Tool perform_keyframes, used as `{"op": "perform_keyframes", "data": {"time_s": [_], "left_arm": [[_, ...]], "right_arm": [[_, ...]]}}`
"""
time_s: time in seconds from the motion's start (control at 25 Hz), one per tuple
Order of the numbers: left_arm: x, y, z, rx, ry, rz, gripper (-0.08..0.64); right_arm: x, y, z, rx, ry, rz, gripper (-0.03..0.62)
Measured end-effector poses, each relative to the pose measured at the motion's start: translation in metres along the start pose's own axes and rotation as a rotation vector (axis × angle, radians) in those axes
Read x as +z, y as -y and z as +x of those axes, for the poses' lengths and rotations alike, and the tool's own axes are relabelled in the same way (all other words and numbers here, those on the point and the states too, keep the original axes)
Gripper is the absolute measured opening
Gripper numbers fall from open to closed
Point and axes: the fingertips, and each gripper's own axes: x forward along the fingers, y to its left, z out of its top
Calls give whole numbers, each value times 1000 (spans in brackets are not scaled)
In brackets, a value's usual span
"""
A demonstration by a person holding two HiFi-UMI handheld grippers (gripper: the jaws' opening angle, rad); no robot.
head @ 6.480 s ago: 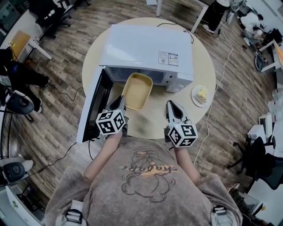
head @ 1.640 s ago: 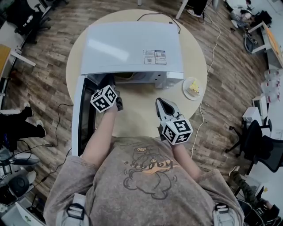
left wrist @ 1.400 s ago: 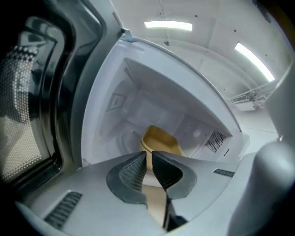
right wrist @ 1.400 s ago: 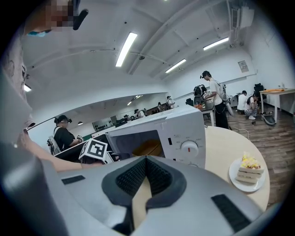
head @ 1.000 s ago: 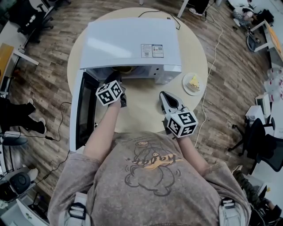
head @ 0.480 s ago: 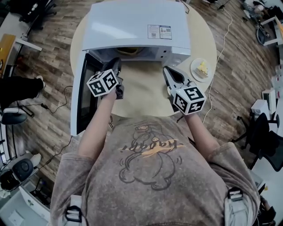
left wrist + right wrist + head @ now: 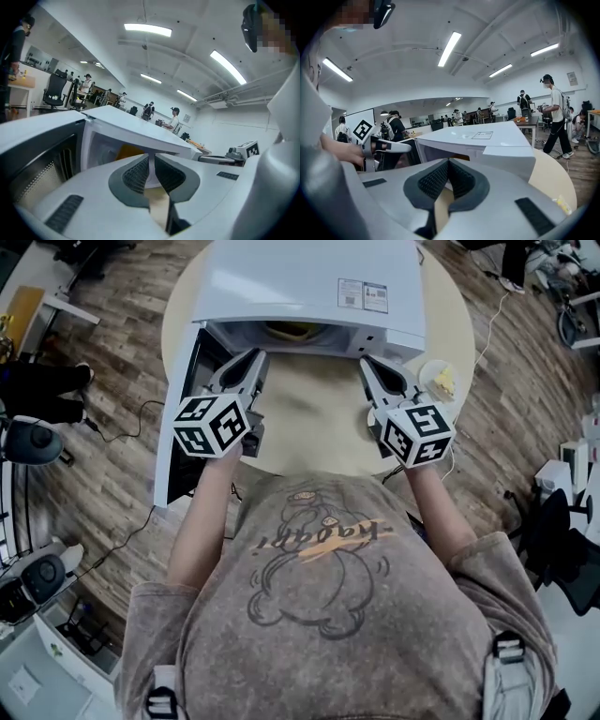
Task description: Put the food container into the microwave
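The yellow food container point(image 7: 294, 331) sits inside the white microwave point(image 7: 309, 282), with only its near rim showing under the top edge. It shows again as a yellow patch point(image 7: 127, 151) deep in the cavity in the left gripper view. The microwave door point(image 7: 184, 409) hangs open to the left. My left gripper point(image 7: 254, 357) is shut on nothing, just in front of the opening's left side. My right gripper point(image 7: 367, 365) is also shut and empty, before the opening's right side. Both sets of jaws point(image 7: 151, 161) point(image 7: 448, 164) point at the microwave point(image 7: 487, 140).
A small white plate with a piece of yellow food point(image 7: 438, 381) lies on the round beige table point(image 7: 314, 427) right of the microwave, close to my right gripper. The open door point(image 7: 42, 159) bounds the left side. People and desks stand far behind.
The container went from the table before the microwave into the cavity. My left gripper has drawn back out of the opening, and the right gripper has come forward level with it.
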Motion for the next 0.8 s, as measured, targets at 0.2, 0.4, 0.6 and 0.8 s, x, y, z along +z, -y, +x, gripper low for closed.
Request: {"op": "perform_keyframes", "data": {"time_s": [0.2, 0.4, 0.6, 0.8], "left_arm": [[12, 10, -22, -20, 71, 46, 56], [17, 19, -34, -40, 159, 113, 49], [14, 26, -37, -69, 199, 150, 40], [6, 26, -41, -59, 188, 192, 35]], "right_arm": [[9, 2, -13, -29, 36, -37, 0], [10, 4, -25, -39, 87, -57, 0], [5, -2, -32, -26, 117, -73, 0], [5, -6, -34, -24, 139, -74, 0]]}}
